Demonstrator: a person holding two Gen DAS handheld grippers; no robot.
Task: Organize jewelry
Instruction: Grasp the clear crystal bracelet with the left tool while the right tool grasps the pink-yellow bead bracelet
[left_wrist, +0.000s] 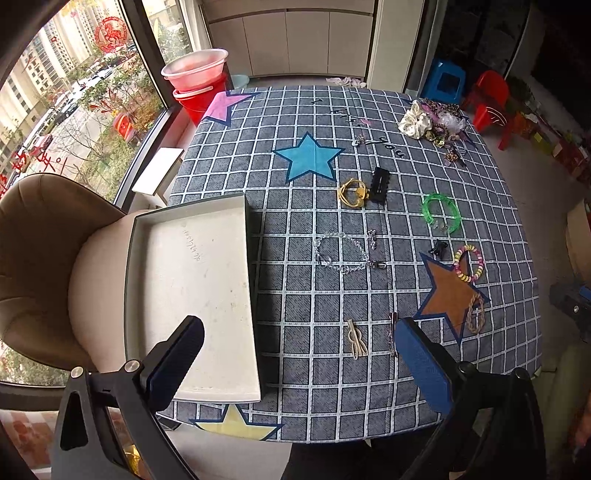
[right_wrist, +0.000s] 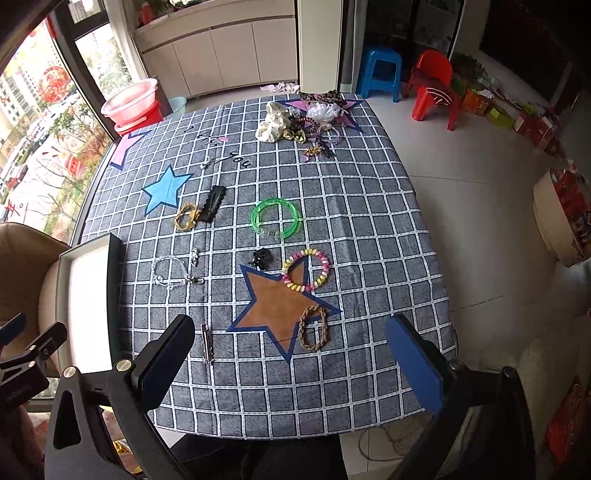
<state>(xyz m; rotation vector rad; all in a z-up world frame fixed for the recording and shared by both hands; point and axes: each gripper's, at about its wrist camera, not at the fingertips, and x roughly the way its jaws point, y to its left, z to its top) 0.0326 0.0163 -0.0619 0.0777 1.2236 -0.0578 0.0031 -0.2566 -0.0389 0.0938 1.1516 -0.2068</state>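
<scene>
— Your left hand-held gripper hangs above the near edge of the surface with its fingers spread wide and nothing between them. Yours on the right is the same: wide open, empty, above the near edge.

— Where is the jewelry from where you stand?

— Spread over the checked cloth. Near your right gripper, a braided brown bracelet lies on the brown star, and a thin silver clip lies just beside your left finger in that view. Farther out sit a pink-and-yellow beaded bracelet, a small black clip, a green bangle, a black hair clip touching a yellow band, and a clear bead chain.

— And the tray?

— An open white tray rests at the left edge of the surface, partly over a tan chair; nothing lies in it. A cream hair clip sits between your left gripper's fingers in the picture. A heap of scrunchies sits at the far side, well apart from both grippers.
</scene>
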